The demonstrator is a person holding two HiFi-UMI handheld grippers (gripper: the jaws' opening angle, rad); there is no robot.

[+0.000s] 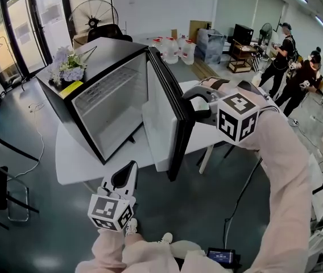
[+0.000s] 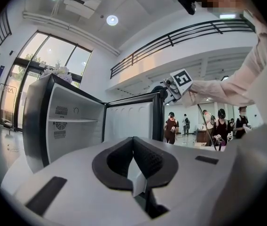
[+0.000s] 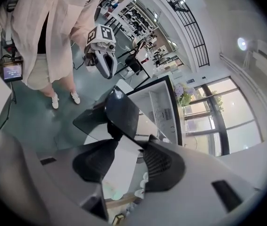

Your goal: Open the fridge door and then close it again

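A small black fridge (image 1: 102, 67) stands on a white table (image 1: 73, 164) with its door (image 1: 170, 118) swung wide, showing the white inside (image 2: 72, 121). My right gripper (image 1: 194, 104) is at the door's top outer edge, pointing downward. In the right gripper view its jaws (image 3: 131, 145) stand apart with the black door edge (image 3: 121, 112) just beyond the tips, and nothing is gripped. My left gripper (image 1: 128, 172) hovers low in front of the table, aimed at the open fridge without touching it. In its own view the left gripper (image 2: 133, 140) has its pads meeting, holding nothing.
A bunch of flowers (image 1: 67, 67) lies on the fridge top. Water jugs (image 1: 176, 50) and a fan (image 1: 93, 16) stand behind. People (image 1: 298, 78) stand at the back right. A chair (image 1: 2, 192) is at the left, and a small screen (image 1: 221, 256) lies on the floor.
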